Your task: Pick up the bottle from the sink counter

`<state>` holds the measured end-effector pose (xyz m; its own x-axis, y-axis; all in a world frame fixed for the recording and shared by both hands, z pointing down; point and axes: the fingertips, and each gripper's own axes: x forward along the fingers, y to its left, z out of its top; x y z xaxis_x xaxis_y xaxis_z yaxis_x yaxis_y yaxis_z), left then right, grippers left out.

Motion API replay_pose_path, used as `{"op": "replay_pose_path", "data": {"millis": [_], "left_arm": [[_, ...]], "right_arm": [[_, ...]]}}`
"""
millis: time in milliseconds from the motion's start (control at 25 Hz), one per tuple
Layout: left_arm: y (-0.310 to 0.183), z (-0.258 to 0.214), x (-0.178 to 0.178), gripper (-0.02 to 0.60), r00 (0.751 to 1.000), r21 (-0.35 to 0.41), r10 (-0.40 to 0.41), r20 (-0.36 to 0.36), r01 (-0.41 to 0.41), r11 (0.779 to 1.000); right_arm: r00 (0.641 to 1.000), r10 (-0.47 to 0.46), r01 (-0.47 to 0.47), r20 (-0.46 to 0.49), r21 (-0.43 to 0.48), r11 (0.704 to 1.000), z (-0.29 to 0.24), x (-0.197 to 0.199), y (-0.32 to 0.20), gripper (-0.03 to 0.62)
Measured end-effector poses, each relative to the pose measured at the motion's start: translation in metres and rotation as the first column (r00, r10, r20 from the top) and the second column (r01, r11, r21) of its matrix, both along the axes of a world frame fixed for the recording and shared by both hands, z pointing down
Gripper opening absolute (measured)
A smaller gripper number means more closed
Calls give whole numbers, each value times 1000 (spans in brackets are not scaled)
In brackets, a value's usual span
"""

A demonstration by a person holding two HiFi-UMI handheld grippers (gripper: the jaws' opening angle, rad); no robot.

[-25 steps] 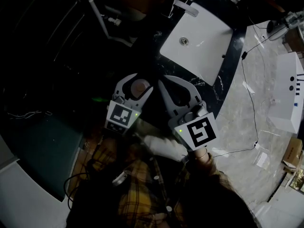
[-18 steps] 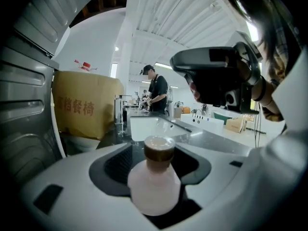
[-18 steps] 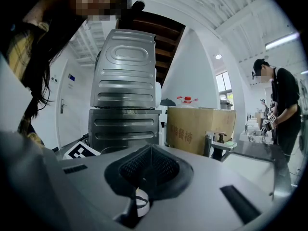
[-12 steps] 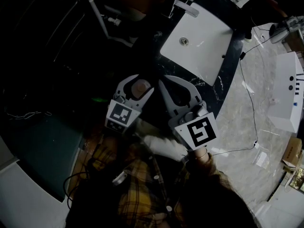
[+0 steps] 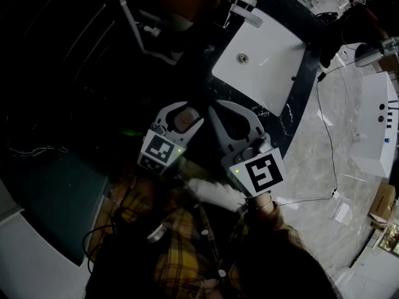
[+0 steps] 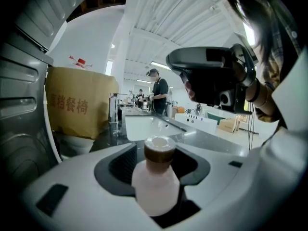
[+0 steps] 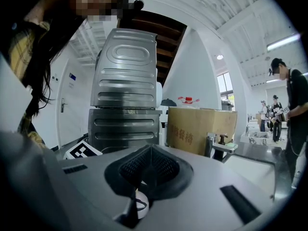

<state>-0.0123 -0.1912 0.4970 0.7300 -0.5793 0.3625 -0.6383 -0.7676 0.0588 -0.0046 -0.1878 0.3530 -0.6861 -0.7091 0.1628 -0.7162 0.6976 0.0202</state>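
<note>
A small pale bottle (image 6: 156, 189) with a brown cap stands upright between the jaws of my left gripper (image 6: 155, 163), which is shut on it. In the head view the left gripper (image 5: 179, 112) hangs over the dark counter (image 5: 206, 95) with the bottle's top (image 5: 184, 118) showing between its jaws. Right beside it, my right gripper (image 5: 218, 112) is shut with nothing in it. In the right gripper view its jaws meet at the middle (image 7: 151, 170).
A white sink basin (image 5: 283, 55) with a faucet (image 5: 242, 8) is set in the counter ahead. A cardboard box (image 6: 79, 107) and a grey washing machine (image 7: 125, 105) stand nearby. A person (image 6: 158, 93) stands far off. A cable (image 5: 327, 123) crosses the pale floor.
The head view has shifted slightly. Both grippers and the bottle stay as they were.
</note>
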Motion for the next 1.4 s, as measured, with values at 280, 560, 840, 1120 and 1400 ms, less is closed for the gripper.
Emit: {"op": "replay_pose_path", "data": {"millis": [280,560,840,1120,1400], "left_arm": [[1,-2,1,199,1000,-4,27,8,-27,1000],[3,-4,4,140,996,25,60,71,-62,998],[4,6,5,121,985,21,103,140,-107,994],[1,-1,5,120,984,7,98,148,-100,995],[-11,-30,4,120,991,73,90,103,-98,993]], "right_arm": [[1000,6,-6,0,1,1000,-2,0,-2,17],[1000,10,-10,-6,6,1000,-4,1,-2,17],[1000,4,-4,-13,16,1000,-7,0,-1,17],[1000,2,-2,-4,33,999,-16,1,-3,17],[1000,22,-22,3,41,999,-18,7,-8,17]]}}
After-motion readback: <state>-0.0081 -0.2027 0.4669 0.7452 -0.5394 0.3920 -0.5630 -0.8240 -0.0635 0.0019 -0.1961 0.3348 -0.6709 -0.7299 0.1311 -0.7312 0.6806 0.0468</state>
